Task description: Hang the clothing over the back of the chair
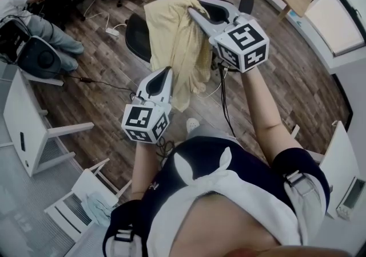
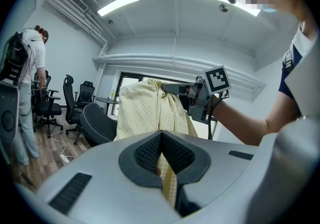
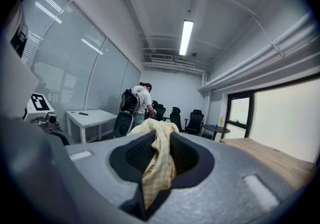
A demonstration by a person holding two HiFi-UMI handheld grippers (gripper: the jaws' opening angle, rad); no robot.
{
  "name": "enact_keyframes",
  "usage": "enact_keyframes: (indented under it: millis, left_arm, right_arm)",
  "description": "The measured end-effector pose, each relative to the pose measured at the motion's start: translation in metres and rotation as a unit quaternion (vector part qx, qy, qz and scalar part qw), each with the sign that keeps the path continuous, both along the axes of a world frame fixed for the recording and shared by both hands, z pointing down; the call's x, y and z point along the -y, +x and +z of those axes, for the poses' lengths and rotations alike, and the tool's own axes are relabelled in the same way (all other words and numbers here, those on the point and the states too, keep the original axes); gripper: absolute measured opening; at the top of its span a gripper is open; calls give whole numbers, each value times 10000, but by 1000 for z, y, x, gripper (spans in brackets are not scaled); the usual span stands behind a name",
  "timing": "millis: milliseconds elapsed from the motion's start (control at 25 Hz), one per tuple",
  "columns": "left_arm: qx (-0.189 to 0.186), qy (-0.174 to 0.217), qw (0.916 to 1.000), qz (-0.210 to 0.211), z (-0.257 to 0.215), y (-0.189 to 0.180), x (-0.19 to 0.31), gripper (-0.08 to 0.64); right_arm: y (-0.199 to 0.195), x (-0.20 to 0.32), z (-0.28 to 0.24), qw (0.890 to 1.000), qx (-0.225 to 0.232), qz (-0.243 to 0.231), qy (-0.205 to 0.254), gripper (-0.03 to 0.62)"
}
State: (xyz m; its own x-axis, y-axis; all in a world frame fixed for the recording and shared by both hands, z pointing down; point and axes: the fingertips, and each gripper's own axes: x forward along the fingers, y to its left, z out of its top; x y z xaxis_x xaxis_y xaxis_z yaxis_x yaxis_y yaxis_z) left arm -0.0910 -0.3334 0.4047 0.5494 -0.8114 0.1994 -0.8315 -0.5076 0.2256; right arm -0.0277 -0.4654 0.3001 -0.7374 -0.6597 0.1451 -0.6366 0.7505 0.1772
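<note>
Near the black chair [image 1: 137,37], the yellow shirt [image 1: 174,38] hangs in the air between both grippers: the right gripper [image 1: 193,12] holds its bunched top high, fingers closed on it, and the left gripper [image 1: 167,71] pinches a lower edge with closed fingers, so the cloth is spread, likely for draping over the backrest

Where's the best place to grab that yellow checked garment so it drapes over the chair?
Probably by its edges, from this near side: the right gripper pinches the bunched top, the left gripper a lower edge, so the yellow checked garment hangs spread, facing the chair.
</note>
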Motion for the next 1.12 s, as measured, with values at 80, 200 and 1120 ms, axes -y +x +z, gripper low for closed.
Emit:
enact_keyframes:
  millis: [80, 200, 1120]
  left_arm:
    - [0, -12, 10000, -2, 0, 1, 5, 6]
    - [-25, -11, 10000, -18, -1, 3, 12, 6]
    - [-89, -30, 10000, -17, -13, 22, 46, 6]
  right_arm:
    - [1, 6, 6, 9999, -92, -20, -37, 84]
    - [5, 14, 14, 9997, -193, -60, -124, 84]
    - [9, 36, 87, 9823, -1622, -859, -370, 84]
